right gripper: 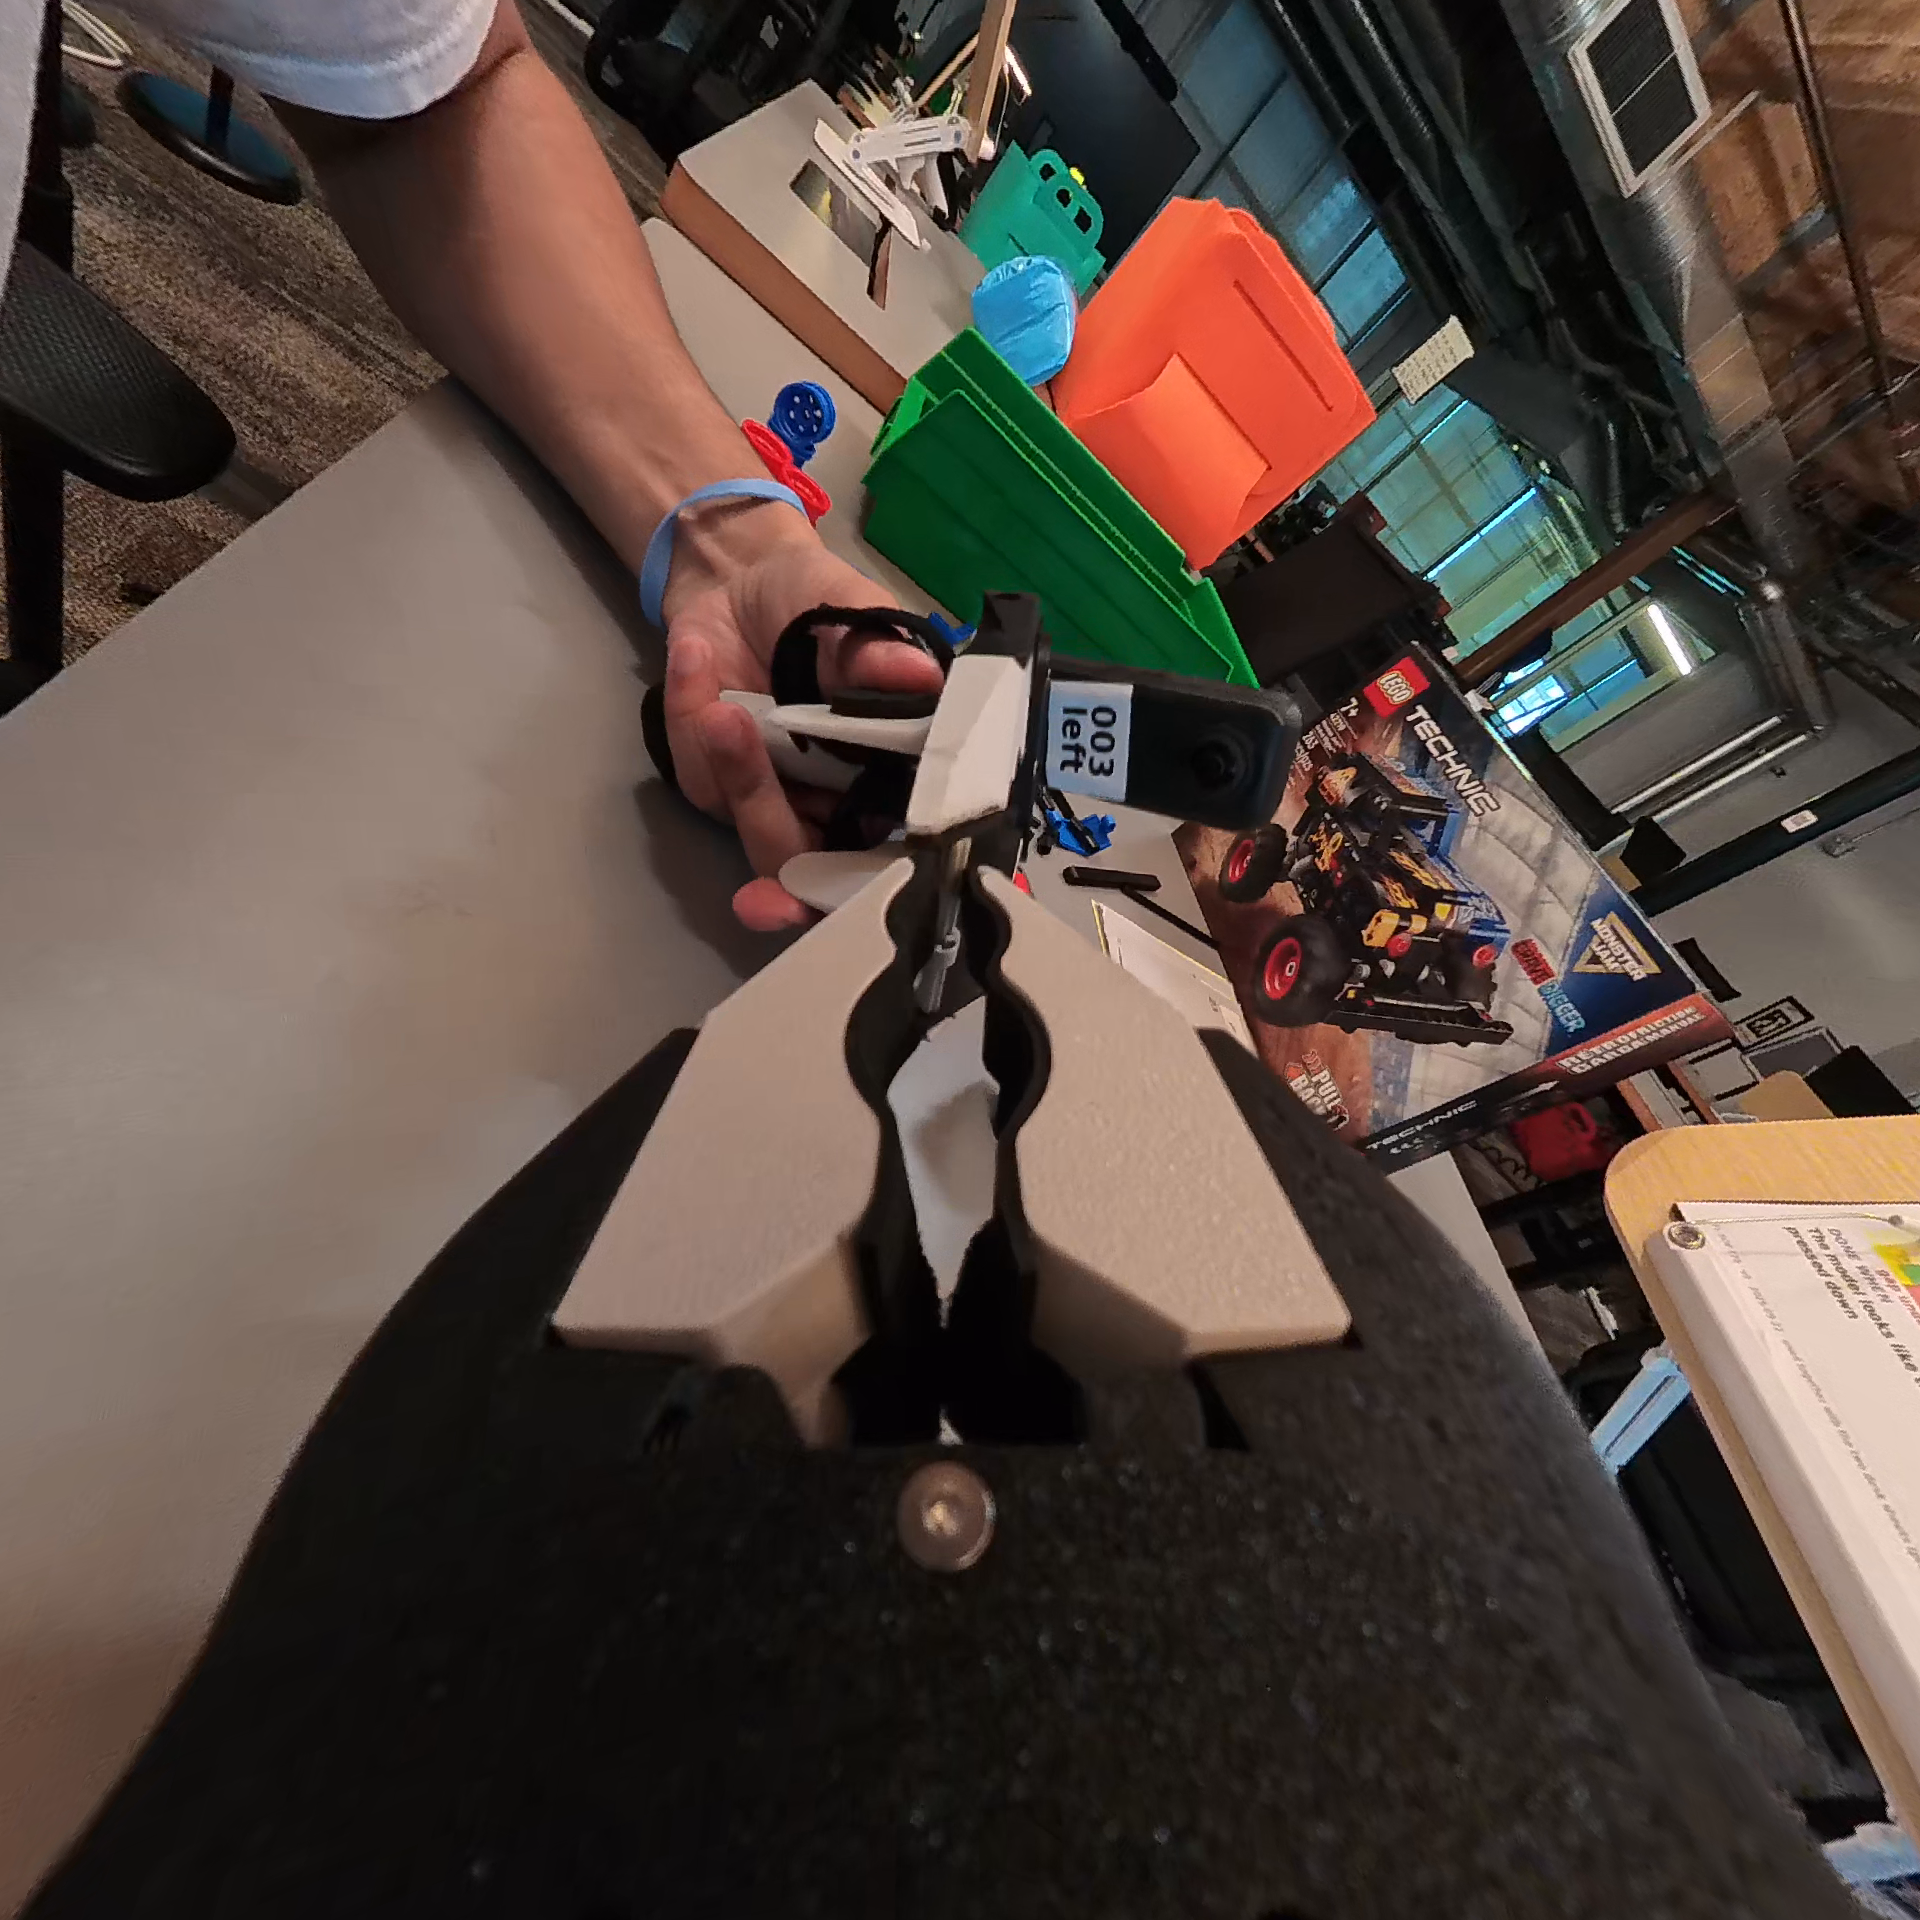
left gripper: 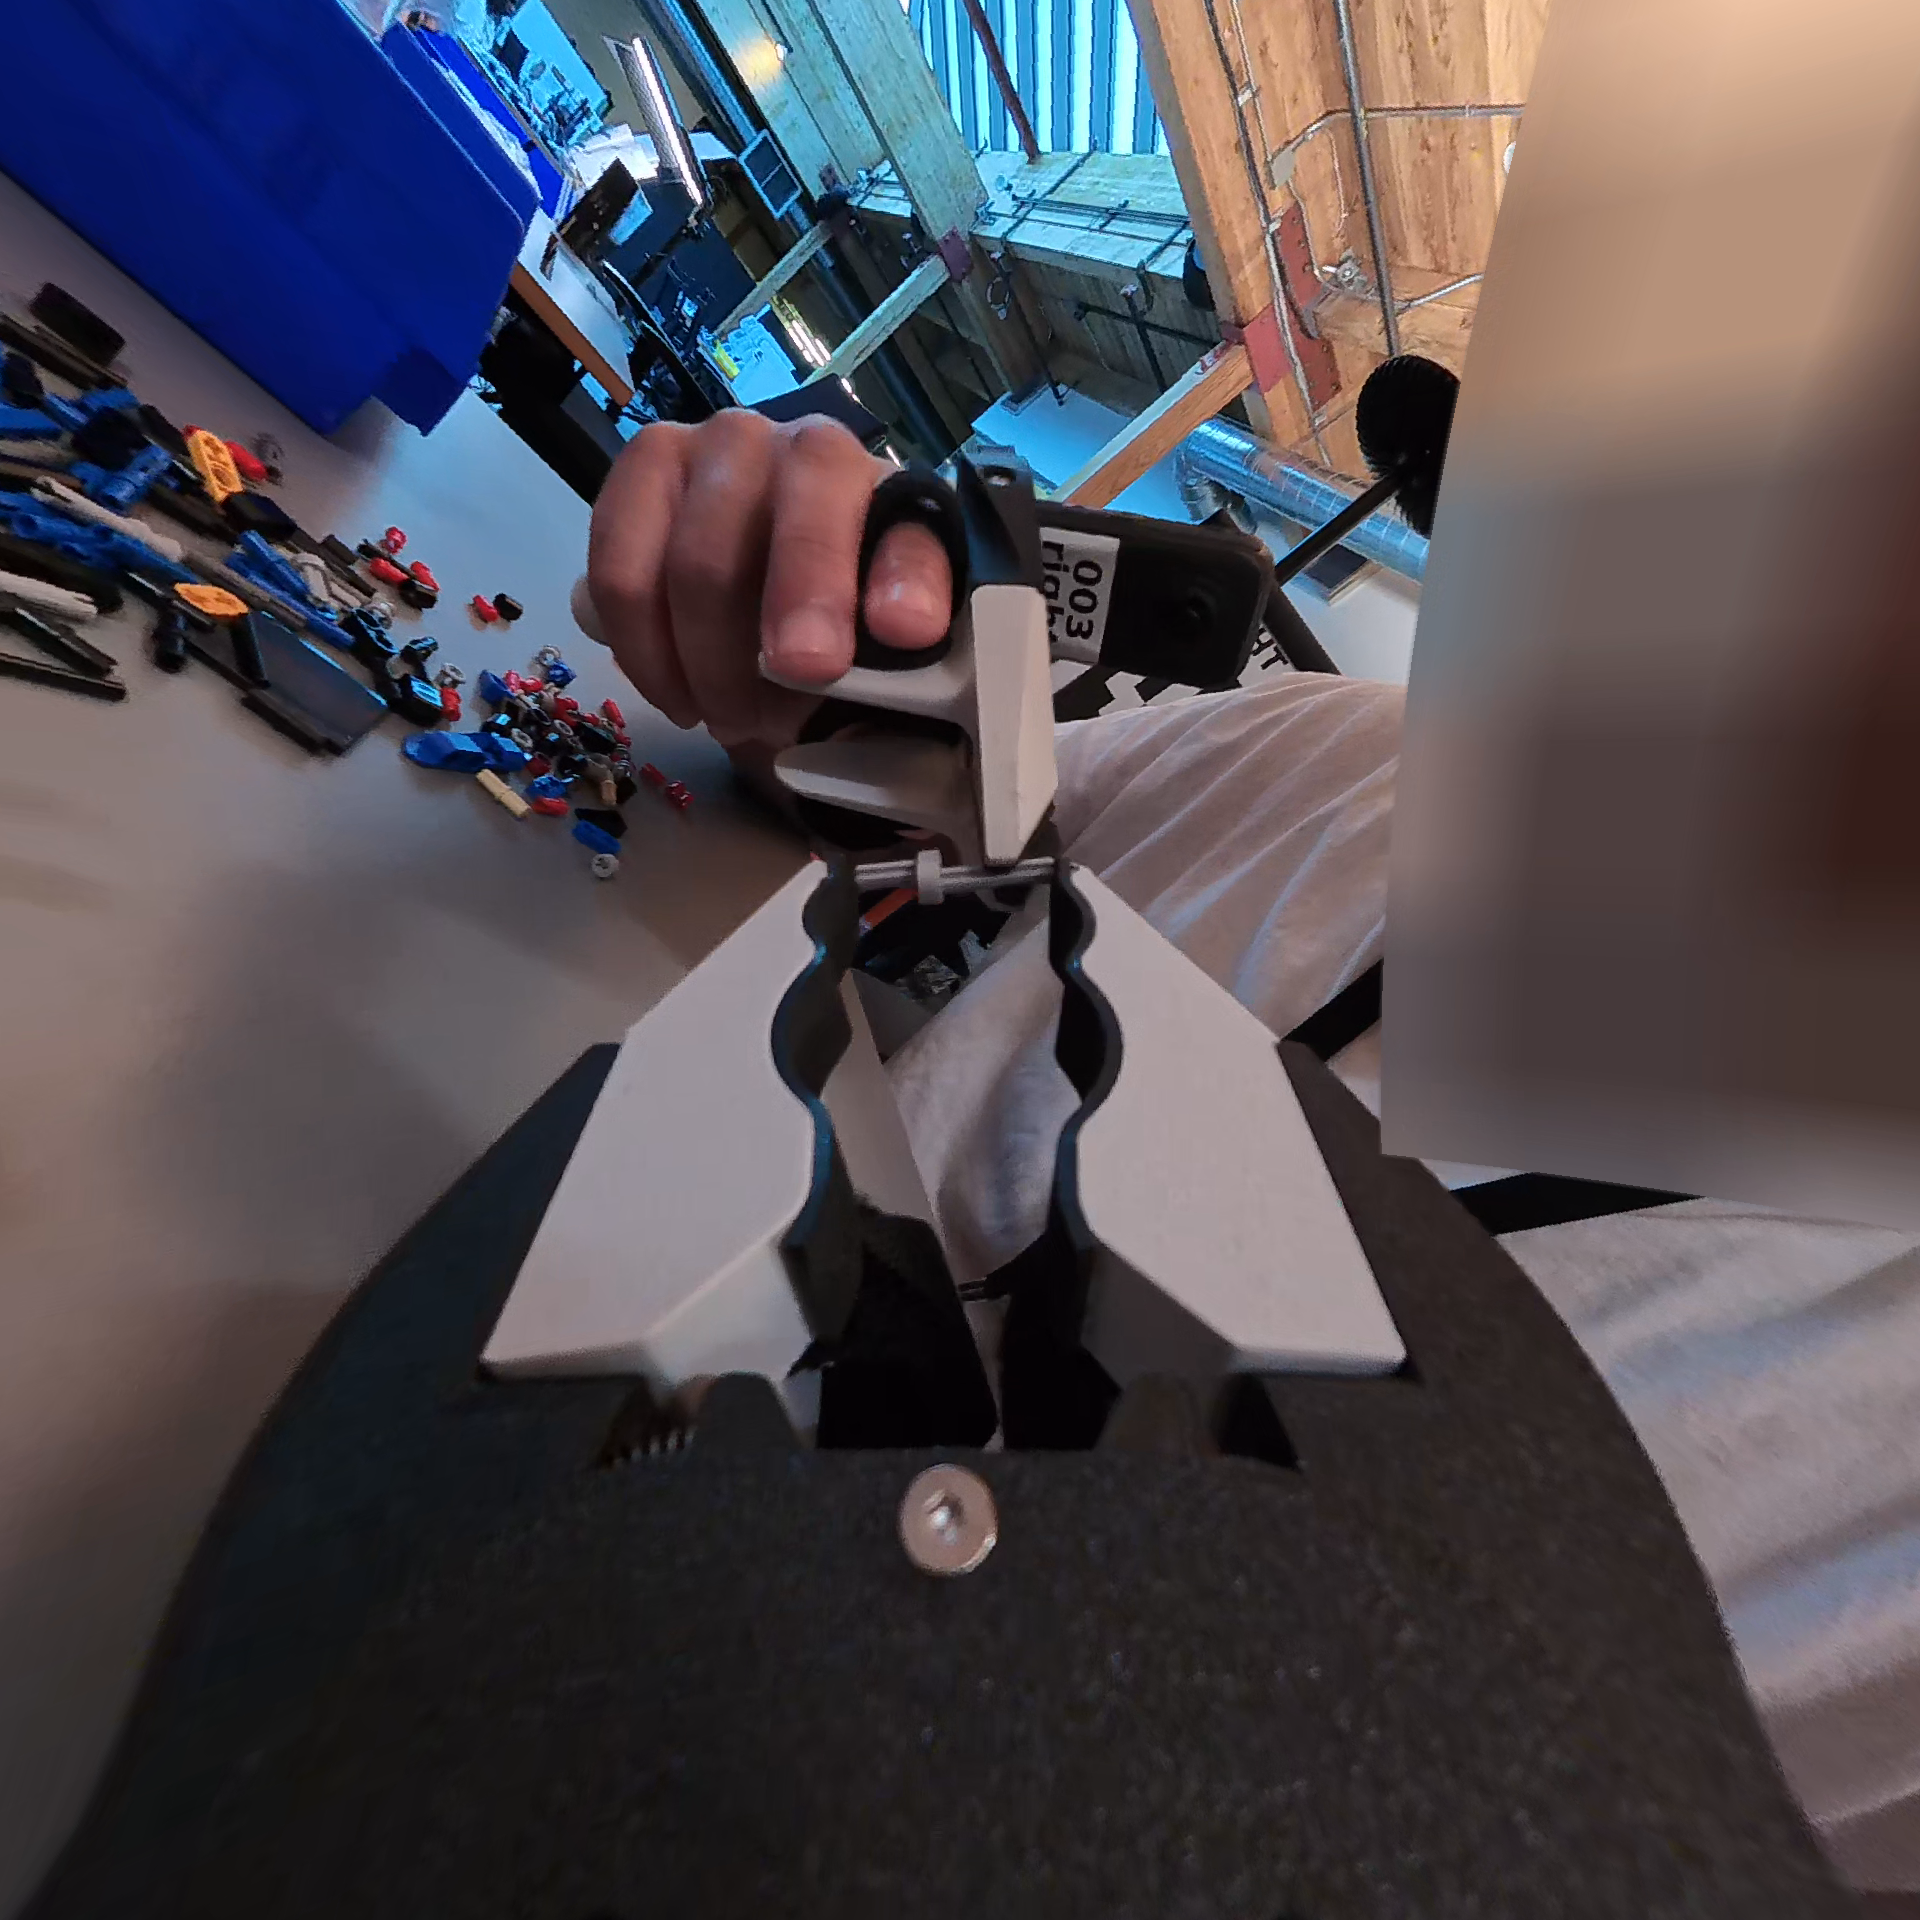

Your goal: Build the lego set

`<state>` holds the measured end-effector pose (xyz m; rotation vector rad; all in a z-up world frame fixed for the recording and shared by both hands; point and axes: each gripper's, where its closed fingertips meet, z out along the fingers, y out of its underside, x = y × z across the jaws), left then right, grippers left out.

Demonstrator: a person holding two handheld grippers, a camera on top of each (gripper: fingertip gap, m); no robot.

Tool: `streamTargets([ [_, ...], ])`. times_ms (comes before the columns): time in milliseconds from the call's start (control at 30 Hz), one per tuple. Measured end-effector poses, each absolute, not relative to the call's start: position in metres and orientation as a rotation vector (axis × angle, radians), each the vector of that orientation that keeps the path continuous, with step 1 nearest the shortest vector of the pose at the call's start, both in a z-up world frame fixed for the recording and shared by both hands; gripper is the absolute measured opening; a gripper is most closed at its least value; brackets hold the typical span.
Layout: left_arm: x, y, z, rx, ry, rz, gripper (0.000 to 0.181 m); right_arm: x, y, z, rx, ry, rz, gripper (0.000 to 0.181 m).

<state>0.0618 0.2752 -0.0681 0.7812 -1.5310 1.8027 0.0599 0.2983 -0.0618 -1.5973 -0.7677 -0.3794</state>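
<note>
My left gripper [left gripper: 940, 878] holds a thin grey axle [left gripper: 982, 876] crosswise between its fingertips, above the person's lap. A small pale bush [left gripper: 928, 876] sits on the axle. My right gripper [right gripper: 943, 894] is closed narrowly on the same axle [right gripper: 938, 935], which runs along the gap between its fingers. Each gripper faces the other: the right one shows in the left wrist view [left gripper: 1008, 748] coming down onto the axle, and the left one shows in the right wrist view [right gripper: 971, 748]. A hand holds each.
Several loose blue, black and red Lego pieces [left gripper: 260, 582] lie on the grey table [right gripper: 312, 831] beside blue bins [left gripper: 260, 208]. Green bins [right gripper: 1039, 540], an orange bin [right gripper: 1205, 384], the Lego box [right gripper: 1434, 904] and a paper sheet [right gripper: 1153, 956] stand beyond the grippers. The grippers are tip to tip, or close to it.
</note>
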Motion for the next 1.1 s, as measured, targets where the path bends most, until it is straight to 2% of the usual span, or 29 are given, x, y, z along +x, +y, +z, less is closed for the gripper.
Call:
streamTargets([
  [167,0.056,0.271,-0.068,0.76,-1.511,1.766,0.034,0.055,0.299,-0.065,-1.62,-0.768,-0.293,0.003],
  [633,0.084,0.3,-0.078,0.867,-1.896,1.847,0.036,0.076,0.294,-0.058,-1.678,-0.664,-0.219,0.003],
  [867,0.078,0.297,-0.128,0.807,-2.576,1.589,0.036,0.088,0.289,-0.093,-1.898,-0.748,-0.207,0.003],
  [967,0.06,0.291,-0.144,0.693,-2.708,1.415,0.027,0.098,0.283,-0.115,-2.017,-0.772,-0.208,0.003],
  [1100,0.059,0.29,-0.163,0.722,-2.778,1.284,0.024,0.095,0.283,-0.127,-2.053,-0.768,-0.133,0.003],
])
